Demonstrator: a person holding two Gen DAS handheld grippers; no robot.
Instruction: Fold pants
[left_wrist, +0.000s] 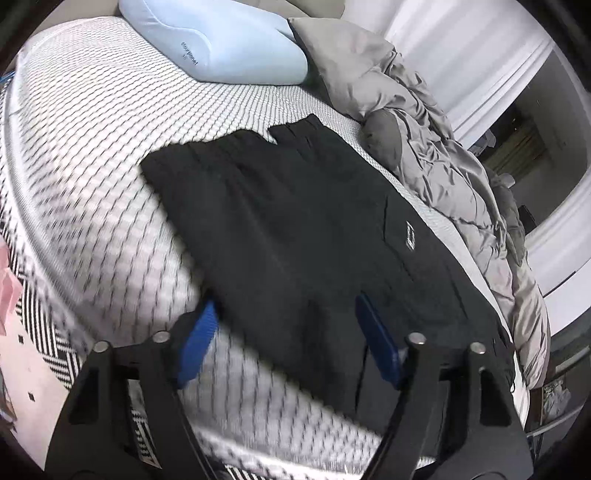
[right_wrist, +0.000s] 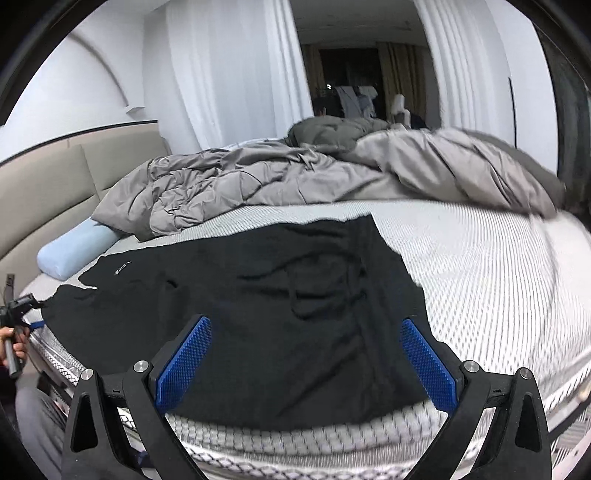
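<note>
Black pants lie flat on the white patterned mattress, with a small white logo near one edge. They also show in the right wrist view, spread wide with some wrinkles. My left gripper is open and empty, hovering over the near edge of the pants. My right gripper is open and empty, just above the near part of the pants. The left gripper also shows at the far left of the right wrist view, at the pants' end.
A light blue pillow lies at the head of the bed. A crumpled grey duvet is heaped along the far side behind the pants. A black-and-white patterned rug lies below the mattress edge. White curtains hang behind.
</note>
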